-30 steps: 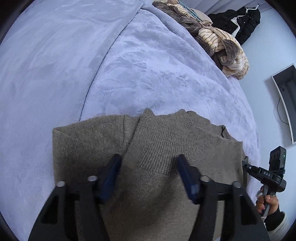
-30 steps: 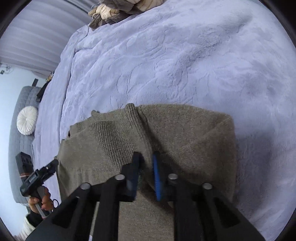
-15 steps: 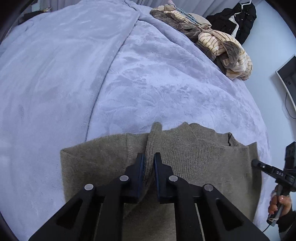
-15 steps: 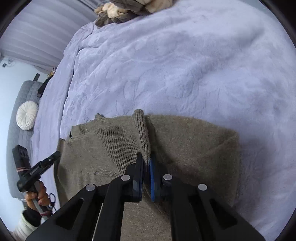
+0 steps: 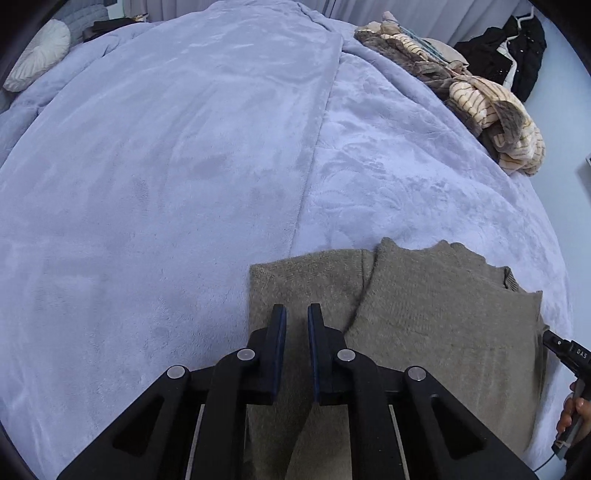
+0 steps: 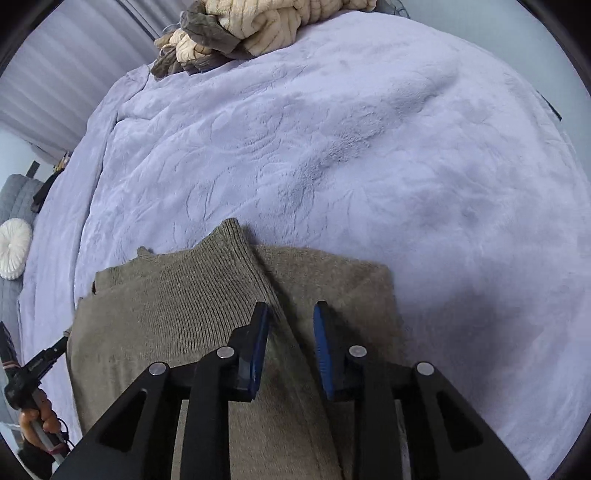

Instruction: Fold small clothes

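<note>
An olive-brown knitted sweater lies folded on the lavender blanket, its ribbed sleeve laid across the body. My left gripper is above the sweater's left part, its jaws nearly together with a narrow empty gap. In the right wrist view the sweater lies under my right gripper, whose jaws stand apart and empty over the sleeve's edge. Each view shows the other gripper at its edge: the right gripper and the left gripper.
A pile of striped cream and brown clothes sits at the bed's far edge, also in the right wrist view. A black jacket hangs behind. A round white cushion lies far left on a grey sofa.
My left gripper closed on the sleeve, then let go and shifted left. My right gripper closed on the sleeve fold, then opened. The sleeve now lies flat on the sweater.
</note>
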Tool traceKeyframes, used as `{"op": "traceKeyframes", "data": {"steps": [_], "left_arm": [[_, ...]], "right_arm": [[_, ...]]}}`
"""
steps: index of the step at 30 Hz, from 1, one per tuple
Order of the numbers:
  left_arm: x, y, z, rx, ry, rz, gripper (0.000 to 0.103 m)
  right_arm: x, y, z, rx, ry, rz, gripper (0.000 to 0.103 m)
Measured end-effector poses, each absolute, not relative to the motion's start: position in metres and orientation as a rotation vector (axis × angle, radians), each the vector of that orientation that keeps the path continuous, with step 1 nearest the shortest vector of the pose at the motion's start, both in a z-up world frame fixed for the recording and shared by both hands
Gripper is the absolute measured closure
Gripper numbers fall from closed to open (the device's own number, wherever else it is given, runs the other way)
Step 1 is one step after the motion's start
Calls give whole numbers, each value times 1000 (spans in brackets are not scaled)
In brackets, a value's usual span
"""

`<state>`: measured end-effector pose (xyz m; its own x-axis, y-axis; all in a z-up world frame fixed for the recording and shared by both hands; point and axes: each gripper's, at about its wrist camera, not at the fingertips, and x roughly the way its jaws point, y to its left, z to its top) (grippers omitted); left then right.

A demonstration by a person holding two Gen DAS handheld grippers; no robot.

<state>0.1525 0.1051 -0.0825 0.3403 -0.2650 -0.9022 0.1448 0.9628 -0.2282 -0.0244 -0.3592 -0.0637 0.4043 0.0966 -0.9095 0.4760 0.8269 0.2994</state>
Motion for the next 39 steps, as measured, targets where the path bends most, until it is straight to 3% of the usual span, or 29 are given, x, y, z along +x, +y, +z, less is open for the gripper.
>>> {"op": "traceKeyframes", "data": {"steps": [7, 15, 23, 25, 26, 27, 28, 29, 30, 39], "left_arm": [[100, 87, -68, -65, 1241, -422, 90], [57, 90, -114, -40, 1347, -393, 90], [27, 122, -111, -70, 1400, -380, 90], [22, 128, -106, -73, 1399, -371, 90], [19, 129, -103, -67, 1395, -366, 89], [16, 133, -99, -57, 1389, -354, 87], [14, 135, -97, -48, 1383, -340, 60], [13, 138, -94, -46, 1372, -325, 20], [11, 141, -89, -52, 1338, -312, 13], [26, 150, -106, -201, 1346, -394, 13]], "right_arm": [[-72, -316, -37, 604, 1130, -140, 75], [-99, -258, -65, 575, 1235, -63, 75], [-145, -261, -86, 609, 1303, -125, 76], [-155, -261, -83, 690, 1300, -131, 66], [-158, -260, -82, 731, 1293, -120, 55], [-160, -257, -80, 770, 1284, -103, 48], [-162, -252, -80, 802, 1278, -80, 46], [-161, -243, -80, 842, 1274, -39, 46], [-160, -232, -82, 885, 1272, 10, 45], [-127, -139, -138, 1256, 1277, 226, 40]]}}
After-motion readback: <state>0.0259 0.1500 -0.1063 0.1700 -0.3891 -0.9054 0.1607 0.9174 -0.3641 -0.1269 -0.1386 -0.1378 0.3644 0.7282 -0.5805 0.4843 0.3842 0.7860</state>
